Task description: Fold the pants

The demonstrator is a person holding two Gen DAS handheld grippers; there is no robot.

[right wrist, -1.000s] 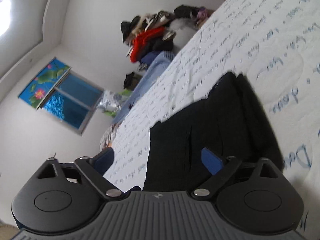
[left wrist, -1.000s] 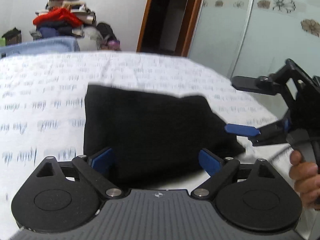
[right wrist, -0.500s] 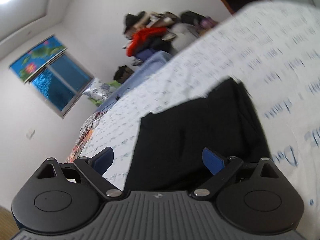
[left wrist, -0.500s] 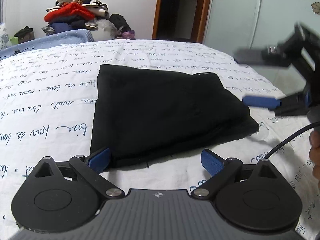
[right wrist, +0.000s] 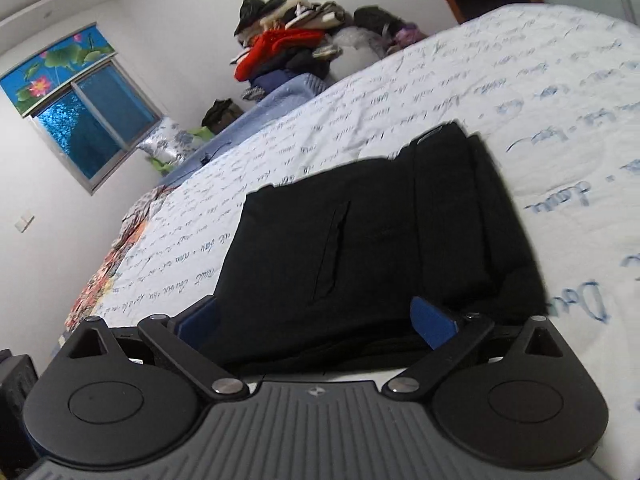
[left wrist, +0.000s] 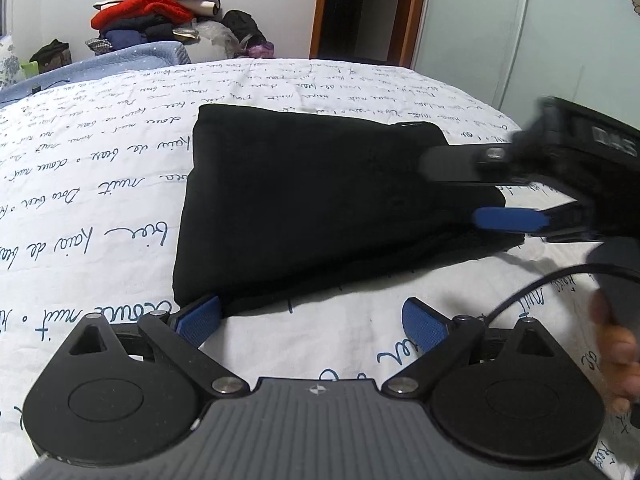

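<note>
The black pants (left wrist: 320, 204) lie folded into a compact, roughly four-sided bundle on the bed (left wrist: 100, 208), which is covered by a white quilt printed with blue handwriting. In the left wrist view the bundle fills the middle of the frame, its wider end toward 6 o'clock and its narrower end toward 1 o'clock.

The left hand-held gripper (left wrist: 316, 322) stands wide, with nothing between its blue fingers (left wrist: 424, 326). Its left finger sits at the near corner of the pants, at about 7 o'clock from the bundle's centre; whether it touches the cloth cannot be told. Its right finger is over bare quilt, apart from the fabric.

The right hand-held gripper (left wrist: 460, 192) comes in from 3 o'clock in the left wrist view, blurred, with one black finger above and one blue-tipped finger below, spread apart over the right edge of the pants. In its own view the right hand-held gripper (right wrist: 316, 320) is also wide, holding nothing, with the pants (right wrist: 380, 248) directly ahead at 12 o'clock; a slit pocket and stacked layers of cloth show along the bundle's right side. Its fingers overlap the near edge of the bundle.

Beyond the bed, at 11 o'clock in the left wrist view, a pile of clothes (left wrist: 152, 8) with a red garment rests against the wall. A doorway (left wrist: 360, 8) stands at 12 o'clock.
</note>
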